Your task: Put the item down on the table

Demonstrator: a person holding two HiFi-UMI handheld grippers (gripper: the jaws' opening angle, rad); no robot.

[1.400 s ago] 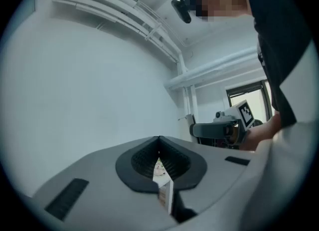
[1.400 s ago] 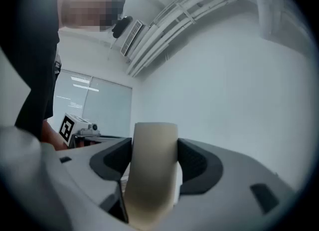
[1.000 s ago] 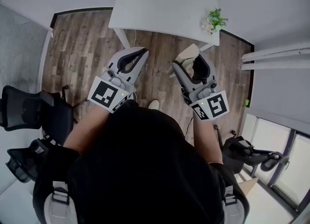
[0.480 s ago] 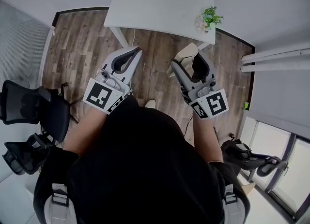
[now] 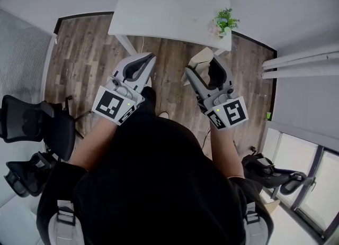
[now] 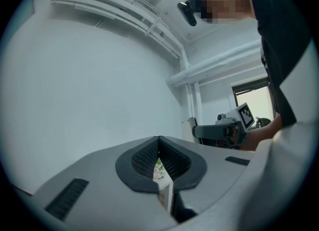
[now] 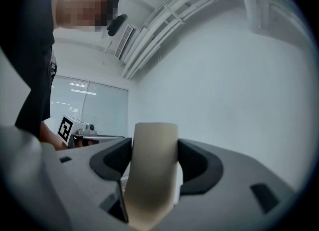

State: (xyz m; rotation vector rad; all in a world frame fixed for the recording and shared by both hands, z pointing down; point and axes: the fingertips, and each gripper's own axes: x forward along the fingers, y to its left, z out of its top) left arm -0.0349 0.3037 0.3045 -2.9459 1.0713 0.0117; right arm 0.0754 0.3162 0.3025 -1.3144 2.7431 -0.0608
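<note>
A beige item (image 7: 149, 175) is squeezed by the right gripper (image 5: 205, 68), not yet put on the table (image 5: 169, 6). The left gripper (image 5: 148, 59) is closed, empty.

Small potted plant (image 5: 224, 20), black office chair (image 5: 33, 126), wood-plank floor (image 5: 87, 48).

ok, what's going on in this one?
A person holds a pair of tongs in each hand, standing on the wood floor short of the white table. The right tongs are clamped on a beige rounded item, held in the air and not yet set down. The left tongs are closed with nothing between them. On the table, only a small green potted plant near its right end is visible.
</note>
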